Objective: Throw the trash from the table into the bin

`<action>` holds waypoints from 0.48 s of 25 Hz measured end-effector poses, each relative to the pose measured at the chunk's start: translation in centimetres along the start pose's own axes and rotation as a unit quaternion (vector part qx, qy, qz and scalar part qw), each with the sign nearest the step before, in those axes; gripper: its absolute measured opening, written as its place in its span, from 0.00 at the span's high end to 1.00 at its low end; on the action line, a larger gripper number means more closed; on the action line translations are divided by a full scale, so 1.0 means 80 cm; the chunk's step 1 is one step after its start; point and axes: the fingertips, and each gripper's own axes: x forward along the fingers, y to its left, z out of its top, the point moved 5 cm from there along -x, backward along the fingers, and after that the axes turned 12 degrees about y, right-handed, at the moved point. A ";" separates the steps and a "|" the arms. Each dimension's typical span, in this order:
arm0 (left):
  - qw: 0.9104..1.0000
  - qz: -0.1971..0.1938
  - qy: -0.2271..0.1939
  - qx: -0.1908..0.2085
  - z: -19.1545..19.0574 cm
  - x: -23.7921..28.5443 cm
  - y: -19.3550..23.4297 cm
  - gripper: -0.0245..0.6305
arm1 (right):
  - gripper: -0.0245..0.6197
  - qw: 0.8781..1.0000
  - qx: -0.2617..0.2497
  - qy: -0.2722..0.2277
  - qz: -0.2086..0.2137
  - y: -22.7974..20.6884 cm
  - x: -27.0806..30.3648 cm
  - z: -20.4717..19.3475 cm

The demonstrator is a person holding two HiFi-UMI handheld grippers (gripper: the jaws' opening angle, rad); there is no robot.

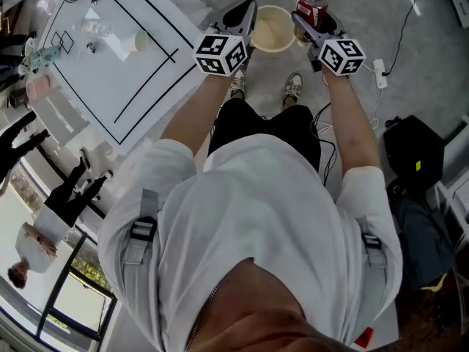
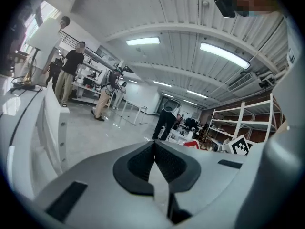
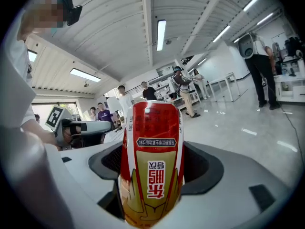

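Observation:
A red and gold drink can (image 3: 151, 163) sits between the jaws of my right gripper (image 3: 152, 168), which is shut on it. In the head view the can (image 1: 311, 9) is just right of a round cream bin (image 1: 272, 29) standing on the floor ahead of my feet. Left of the bin's rim is my left gripper (image 1: 242, 15), and in its own view its dark pads (image 2: 167, 163) meet with nothing between them, so the left gripper (image 2: 154, 162) is shut. On the white table (image 1: 146, 86) at the left lie a paper cup (image 1: 136, 42) and clear plastic scraps (image 1: 94, 29).
A white power strip (image 1: 380, 72) and cables lie on the floor to the right, with a black bag (image 1: 414, 152) behind them. Several people stand across the room in both gripper views. Metal shelving (image 2: 252, 123) is at the far right in the left gripper view.

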 end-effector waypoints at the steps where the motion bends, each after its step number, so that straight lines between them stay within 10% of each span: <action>1: 1.000 0.013 0.001 -0.008 -0.013 0.010 -0.001 0.95 | 0.43 1.000 0.001 0.011 0.011 -0.013 0.011 -0.011; 12: 0.990 0.104 0.075 -0.066 -0.233 0.134 0.068 0.95 | 0.43 0.993 0.017 0.106 0.055 -0.135 0.140 -0.194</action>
